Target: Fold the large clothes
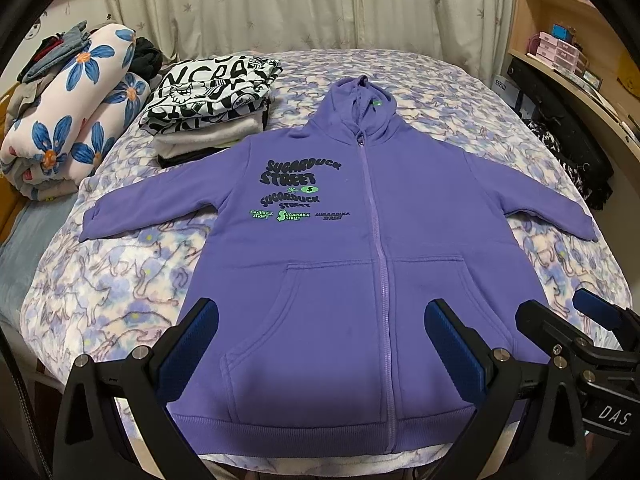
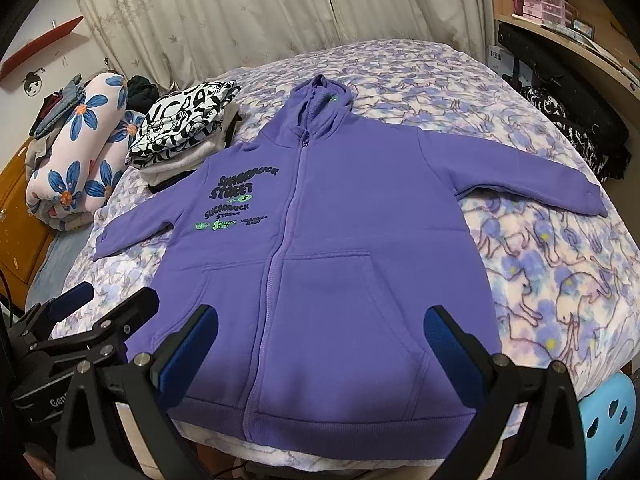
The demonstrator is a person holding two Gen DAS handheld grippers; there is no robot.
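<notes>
A purple zip-up hoodie [image 1: 332,248] with black and green print lies flat, front up, on the bed, sleeves spread out to both sides and hood at the far end; it also shows in the right wrist view [image 2: 328,240]. My left gripper [image 1: 320,340] is open and empty, hovering over the hoodie's lower left pocket near the hem. My right gripper [image 2: 320,344] is open and empty over the lower right pocket. Each gripper shows at the edge of the other's view: the right gripper [image 1: 560,316], the left gripper [image 2: 116,300].
The bed [image 1: 120,280] has a purple floral blanket. A stack of folded clothes [image 1: 212,108] sits at the far left by a rolled flowered quilt [image 1: 76,112]. A wooden shelf [image 1: 568,60] and dark bags stand at right. A blue stool [image 2: 608,424] is by the bed's near right corner.
</notes>
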